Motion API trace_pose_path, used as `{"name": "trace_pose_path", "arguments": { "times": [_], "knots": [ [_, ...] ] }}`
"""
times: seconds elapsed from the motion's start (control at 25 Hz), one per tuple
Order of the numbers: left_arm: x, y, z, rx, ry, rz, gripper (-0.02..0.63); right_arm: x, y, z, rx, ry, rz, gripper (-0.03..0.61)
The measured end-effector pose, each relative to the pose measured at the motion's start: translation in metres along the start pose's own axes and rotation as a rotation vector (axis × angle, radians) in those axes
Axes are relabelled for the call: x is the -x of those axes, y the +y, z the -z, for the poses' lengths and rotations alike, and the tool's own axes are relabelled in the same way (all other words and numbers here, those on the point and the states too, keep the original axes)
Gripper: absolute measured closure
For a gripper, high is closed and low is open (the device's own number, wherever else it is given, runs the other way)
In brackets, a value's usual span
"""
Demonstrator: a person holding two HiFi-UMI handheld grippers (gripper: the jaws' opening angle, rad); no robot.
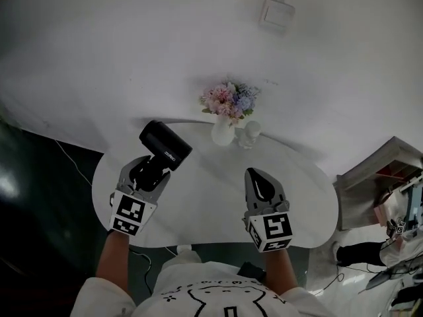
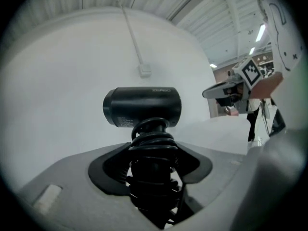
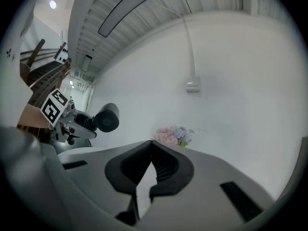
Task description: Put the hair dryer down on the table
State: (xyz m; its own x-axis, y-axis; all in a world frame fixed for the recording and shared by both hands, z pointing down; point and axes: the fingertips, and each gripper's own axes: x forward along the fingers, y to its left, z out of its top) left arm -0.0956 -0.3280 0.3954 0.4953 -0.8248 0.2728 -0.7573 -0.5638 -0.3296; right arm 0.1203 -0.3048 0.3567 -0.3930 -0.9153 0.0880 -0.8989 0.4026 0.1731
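A black hair dryer [image 1: 165,147] hangs above the left part of the white oval table [image 1: 205,207]. My left gripper [image 1: 149,170] is shut on its handle, which has the cord coiled round it. In the left gripper view the barrel [image 2: 142,107] lies crosswise above the jaws, and the coiled handle [image 2: 153,148] fills the gap between them. My right gripper [image 1: 258,176] hovers over the table's right part, shut, with nothing between its touching tips [image 3: 152,144]. The right gripper view shows the hair dryer [image 3: 107,118] off to the left, end-on.
A white vase of pink and blue flowers [image 1: 229,109] and a small white figure [image 1: 250,135] stand at the table's far edge. A wall socket [image 1: 276,13] sits above them. Shelves with clutter [image 1: 390,177] are at the right. The dark floor [image 1: 39,197] lies to the left.
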Motion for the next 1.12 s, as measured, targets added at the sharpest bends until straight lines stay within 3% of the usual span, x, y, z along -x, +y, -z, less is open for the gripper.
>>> {"name": "trace_pose_path", "arguments": {
  "times": [0.44,1.12],
  "knots": [
    [-0.075,0.063,0.050,-0.134,0.110,0.300,0.348,-0.076,0.031,0.012,-0.013,0.076,0.063,0.578],
    [-0.198,0.070,0.132,-0.304,0.330,0.651,0.348,-0.133,0.025,0.071,-0.077,0.204,0.089,0.578]
  ]
}}
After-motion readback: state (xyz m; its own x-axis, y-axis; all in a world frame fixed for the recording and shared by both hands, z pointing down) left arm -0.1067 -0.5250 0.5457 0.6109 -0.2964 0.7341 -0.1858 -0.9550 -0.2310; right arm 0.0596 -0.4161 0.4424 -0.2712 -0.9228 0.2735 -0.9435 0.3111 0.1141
